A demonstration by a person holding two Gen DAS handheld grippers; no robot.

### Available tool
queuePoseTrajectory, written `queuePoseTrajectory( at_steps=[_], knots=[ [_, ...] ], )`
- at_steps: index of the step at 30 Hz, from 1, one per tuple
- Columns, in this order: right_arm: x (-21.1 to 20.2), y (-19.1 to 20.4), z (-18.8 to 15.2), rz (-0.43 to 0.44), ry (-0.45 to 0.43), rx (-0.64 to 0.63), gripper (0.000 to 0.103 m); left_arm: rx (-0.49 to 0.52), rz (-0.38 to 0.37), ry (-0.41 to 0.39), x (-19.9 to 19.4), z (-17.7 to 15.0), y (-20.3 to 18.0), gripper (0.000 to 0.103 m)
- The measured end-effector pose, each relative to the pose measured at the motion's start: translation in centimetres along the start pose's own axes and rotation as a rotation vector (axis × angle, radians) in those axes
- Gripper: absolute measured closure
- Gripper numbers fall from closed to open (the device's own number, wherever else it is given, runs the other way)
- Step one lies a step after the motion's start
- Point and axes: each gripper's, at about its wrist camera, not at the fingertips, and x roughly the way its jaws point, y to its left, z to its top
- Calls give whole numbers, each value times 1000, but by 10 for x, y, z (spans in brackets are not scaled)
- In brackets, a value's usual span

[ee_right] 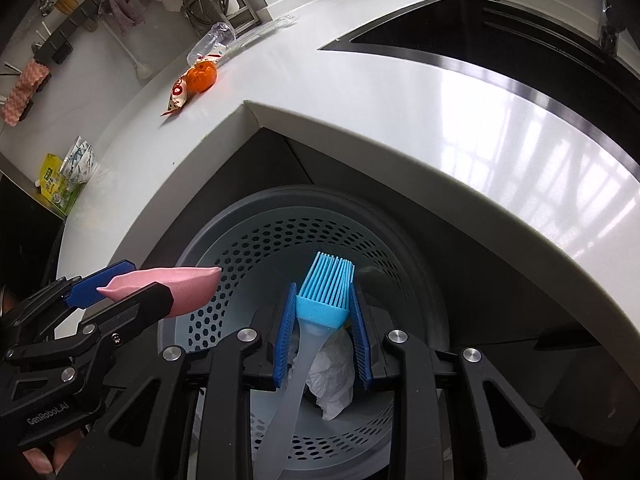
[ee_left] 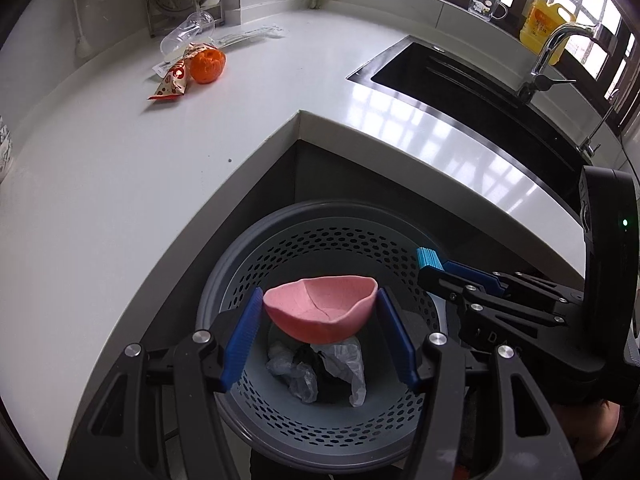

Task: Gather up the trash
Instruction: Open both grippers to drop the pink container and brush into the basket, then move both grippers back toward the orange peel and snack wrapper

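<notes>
My left hand-held gripper [ee_left: 320, 336] pinches a pink bowl [ee_left: 320, 308] over the perforated bin [ee_left: 320, 432]. My right hand-held gripper [ee_right: 322, 336] clamps a blue silicone brush [ee_right: 324, 292] there; only its view shows the clear handle. Only the left view shows the faucet [ee_left: 556, 52].

A dark sink [ee_left: 460, 92] is set into the white bench [ee_left: 120, 200], with a chrome tap [ee_left: 556, 52] and yellow bottle [ee_left: 540, 20] behind.
</notes>
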Motion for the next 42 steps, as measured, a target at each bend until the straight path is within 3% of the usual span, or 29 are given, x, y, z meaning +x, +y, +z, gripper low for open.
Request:
queuePoseTrajectory(
  at_steps=[12, 15, 19, 34, 42],
  knots=[
    [20, -2, -4, 10, 30, -46, 76, -31, 55, 10, 14, -5, 5, 44],
    [18, -3, -5, 18, 34, -47, 76, -35, 68, 10, 12, -6, 5, 35],
    [13, -2, -3, 8, 20, -47, 64, -54, 73, 10, 7, -8, 7, 30],
    [-25, -12, -22, 4, 65, 32, 64, -101, 45, 33, -28, -13, 0, 30],
    [-63, -8, -24, -11, 42, 16, 61, -92, 64, -18, -69, 2, -1, 25]
  ],
)
